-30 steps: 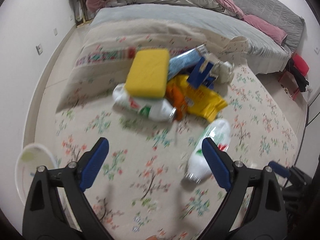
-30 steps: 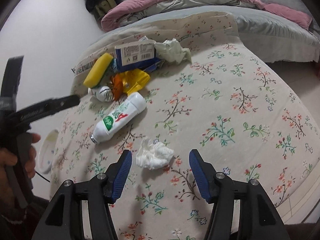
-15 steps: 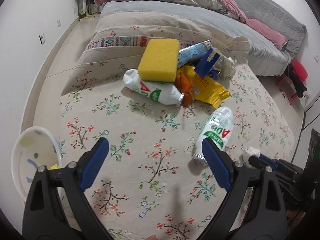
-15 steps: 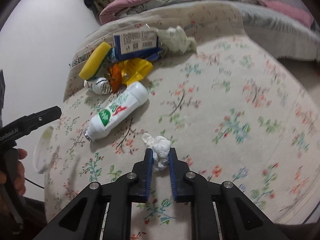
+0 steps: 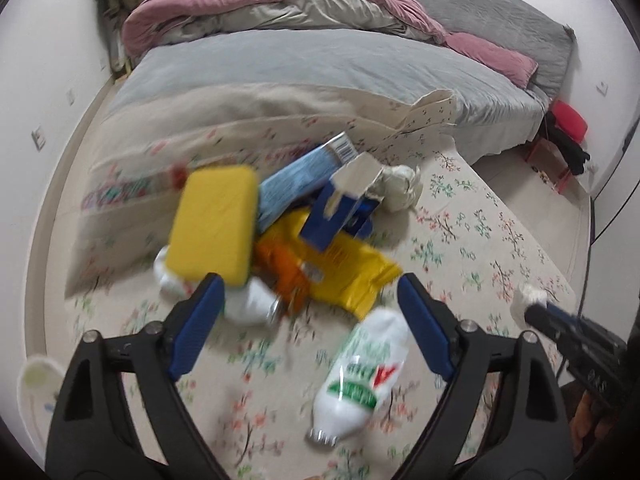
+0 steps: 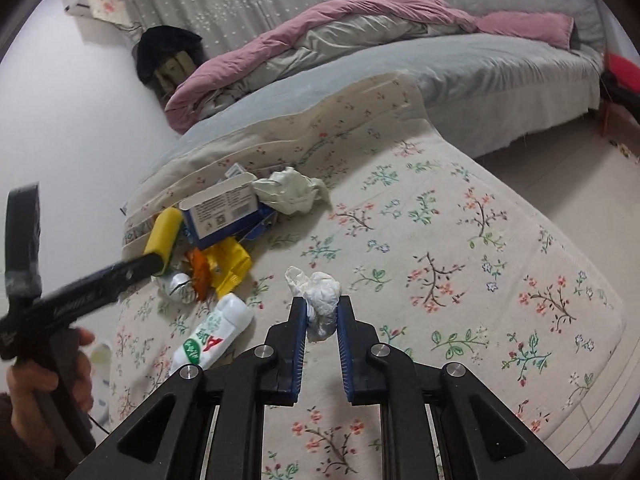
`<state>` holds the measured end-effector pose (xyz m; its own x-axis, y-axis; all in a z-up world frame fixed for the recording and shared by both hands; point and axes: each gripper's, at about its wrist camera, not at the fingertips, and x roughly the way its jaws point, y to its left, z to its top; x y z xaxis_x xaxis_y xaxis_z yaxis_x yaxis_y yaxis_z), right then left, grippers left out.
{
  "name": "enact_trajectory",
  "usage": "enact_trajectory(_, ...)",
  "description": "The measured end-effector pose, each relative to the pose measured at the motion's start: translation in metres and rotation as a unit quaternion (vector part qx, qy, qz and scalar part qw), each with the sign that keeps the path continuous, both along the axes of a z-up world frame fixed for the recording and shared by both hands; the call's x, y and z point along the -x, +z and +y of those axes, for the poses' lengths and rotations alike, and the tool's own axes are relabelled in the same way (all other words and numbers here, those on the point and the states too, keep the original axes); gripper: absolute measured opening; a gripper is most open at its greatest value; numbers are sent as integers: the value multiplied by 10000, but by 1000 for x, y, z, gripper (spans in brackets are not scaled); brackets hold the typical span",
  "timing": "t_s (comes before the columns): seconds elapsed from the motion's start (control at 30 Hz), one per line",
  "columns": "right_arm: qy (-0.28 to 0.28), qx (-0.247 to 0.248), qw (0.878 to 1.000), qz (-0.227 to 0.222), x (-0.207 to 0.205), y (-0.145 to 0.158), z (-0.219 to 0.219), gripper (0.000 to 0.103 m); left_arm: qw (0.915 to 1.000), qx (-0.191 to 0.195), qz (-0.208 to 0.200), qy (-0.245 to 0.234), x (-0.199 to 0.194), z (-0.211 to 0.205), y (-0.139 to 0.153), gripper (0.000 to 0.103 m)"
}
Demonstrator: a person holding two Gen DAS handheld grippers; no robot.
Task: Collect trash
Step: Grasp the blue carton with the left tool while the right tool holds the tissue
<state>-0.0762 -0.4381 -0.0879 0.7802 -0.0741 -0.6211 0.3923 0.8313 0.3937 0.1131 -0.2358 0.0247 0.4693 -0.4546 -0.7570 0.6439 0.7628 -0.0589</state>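
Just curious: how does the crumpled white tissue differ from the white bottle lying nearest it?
The crumpled tissue is small, shapeless and pinched in the right hand-held gripper. The white bottle is larger, cylindrical, printed with a green and red label, and lies on the floral cloth. Both are white.

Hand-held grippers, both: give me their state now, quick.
Left hand-held gripper: open, jaws just narrowing slightly, holding nothing.
Right hand-held gripper: shut on the crumpled white tissue.

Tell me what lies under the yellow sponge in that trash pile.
The yellow sponge rests on a white bottle lying on its side; its ends stick out below. An orange wrapper sits beside it. Whatever else lies beneath the sponge is covered.
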Motion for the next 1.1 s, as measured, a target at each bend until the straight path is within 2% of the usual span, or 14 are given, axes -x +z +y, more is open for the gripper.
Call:
enact_trajectory(0.17, -2, -154, 9999, 39, 2, -6, -7, 16, 9996, -211, -183, -104, -13, -24, -7, 71)
enact_trajectory(0.4, -55, -269, 9996, 85, 5, -13, -14, 16, 9992, -81, -271, -300, -27, -35, -13, 62)
enact_trajectory(0.5, -86, -288, 9995, 96, 6, -14, -16, 16, 9988, -71, -290, -386, -30, -37, -17, 51)
enact_trajectory(0.57, -107, -297, 9995, 95, 6, -14, -17, 16, 9987, -122, -257, -413, -32, -39, -20, 36)
enact_trajectory(0.83, -202, -267, 9994, 58, 7, -13, -17, 16, 9979, 90, -449, -467, -12, -25, -14, 31)
enact_trajectory(1.1, -99, -181, 9998, 57, 2, -10, -7, 16, 9973, 584, -397, -205, 7, 17, -2, 30)
